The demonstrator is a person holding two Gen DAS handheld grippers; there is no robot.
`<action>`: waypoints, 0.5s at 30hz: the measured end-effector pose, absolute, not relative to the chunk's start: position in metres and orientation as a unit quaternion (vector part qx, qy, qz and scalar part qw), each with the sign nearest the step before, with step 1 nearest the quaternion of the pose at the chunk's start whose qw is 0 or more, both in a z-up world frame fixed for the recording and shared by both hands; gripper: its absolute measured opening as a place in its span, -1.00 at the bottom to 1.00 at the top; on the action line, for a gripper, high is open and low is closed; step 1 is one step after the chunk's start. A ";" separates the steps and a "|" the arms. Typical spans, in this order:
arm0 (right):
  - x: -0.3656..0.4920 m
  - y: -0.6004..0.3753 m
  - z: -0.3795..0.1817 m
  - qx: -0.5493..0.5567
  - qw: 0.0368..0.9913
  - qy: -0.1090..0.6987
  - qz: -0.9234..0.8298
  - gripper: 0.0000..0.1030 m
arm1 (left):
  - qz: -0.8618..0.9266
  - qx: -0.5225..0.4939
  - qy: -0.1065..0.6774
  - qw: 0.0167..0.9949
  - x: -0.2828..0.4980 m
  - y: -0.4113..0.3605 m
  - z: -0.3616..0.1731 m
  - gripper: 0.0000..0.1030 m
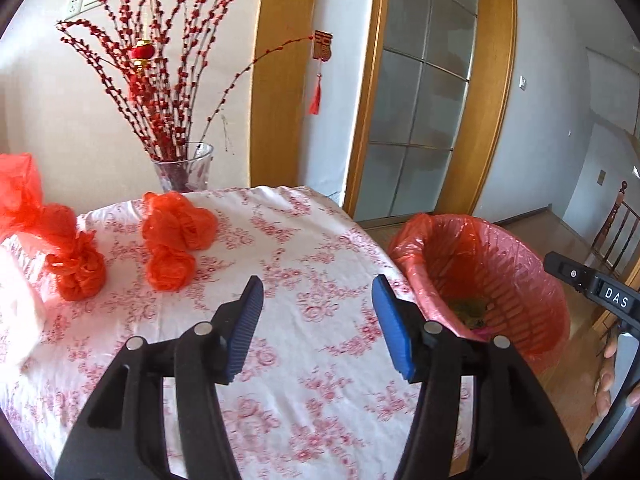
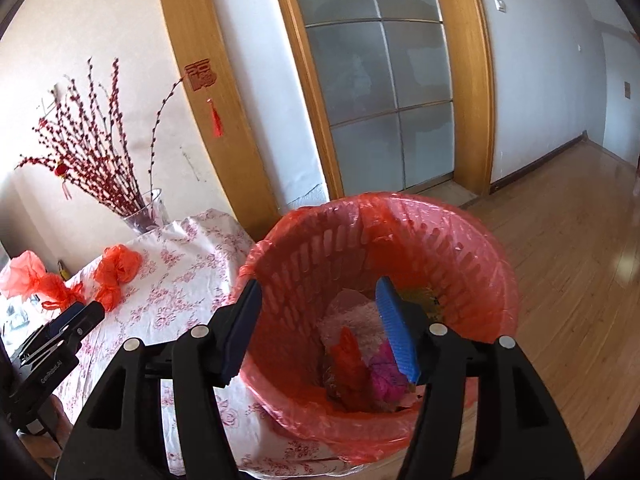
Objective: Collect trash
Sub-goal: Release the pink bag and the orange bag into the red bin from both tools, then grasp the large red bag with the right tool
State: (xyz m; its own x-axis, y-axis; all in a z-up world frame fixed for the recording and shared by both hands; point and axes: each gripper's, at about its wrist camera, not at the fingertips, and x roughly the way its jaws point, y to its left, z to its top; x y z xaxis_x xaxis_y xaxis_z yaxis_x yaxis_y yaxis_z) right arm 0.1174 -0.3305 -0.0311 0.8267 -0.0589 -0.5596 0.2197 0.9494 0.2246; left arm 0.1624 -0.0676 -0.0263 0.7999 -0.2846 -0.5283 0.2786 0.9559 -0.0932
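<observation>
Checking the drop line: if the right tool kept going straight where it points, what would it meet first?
Probably the trash inside the red-lined basket; the right tool stands open, aimed into it. Depth is unclear.

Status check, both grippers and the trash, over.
Left gripper open, empty, over table. Right gripper open, empty, above lined bin. Two knotted red bags on tablecloth. Path unobstructed.
</observation>
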 end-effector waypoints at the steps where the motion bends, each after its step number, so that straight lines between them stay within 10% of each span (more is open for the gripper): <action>1: 0.122 -0.322 -0.030 0.135 0.946 0.288 -0.064 0.16 | -0.139 -0.006 0.277 0.951 0.160 -0.058 -0.027 0.11; 15: 0.183 -0.181 -0.023 0.079 0.943 0.312 0.090 0.16 | -0.018 -0.019 0.264 0.964 0.129 0.065 -0.034 0.13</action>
